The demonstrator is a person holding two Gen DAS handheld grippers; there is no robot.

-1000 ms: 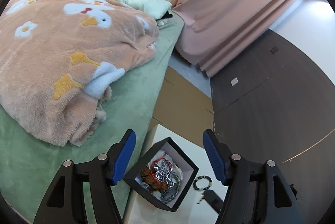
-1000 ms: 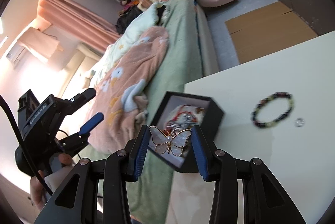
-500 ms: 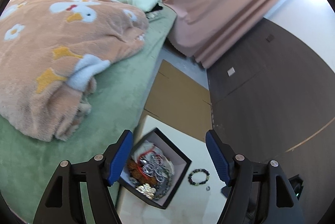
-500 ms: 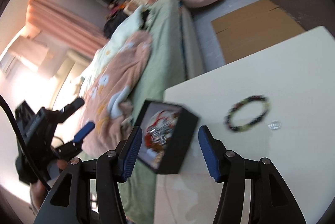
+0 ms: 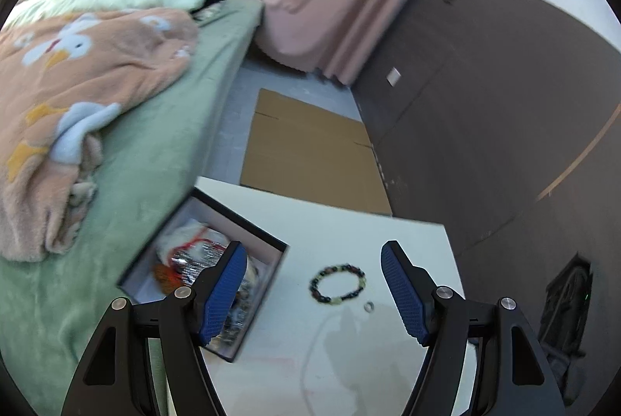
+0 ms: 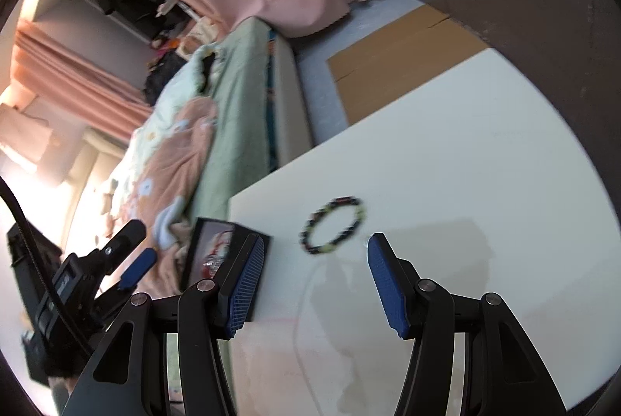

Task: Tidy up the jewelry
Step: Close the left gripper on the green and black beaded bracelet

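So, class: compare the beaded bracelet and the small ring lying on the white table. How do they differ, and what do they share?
The beaded bracelet is a wide loop of dark and yellow-green beads; the ring is a far smaller, plain silvery band. The bracelet lies nearer the black box; the ring sits just beyond it, apart. Both lie flat on the table, outside the box.
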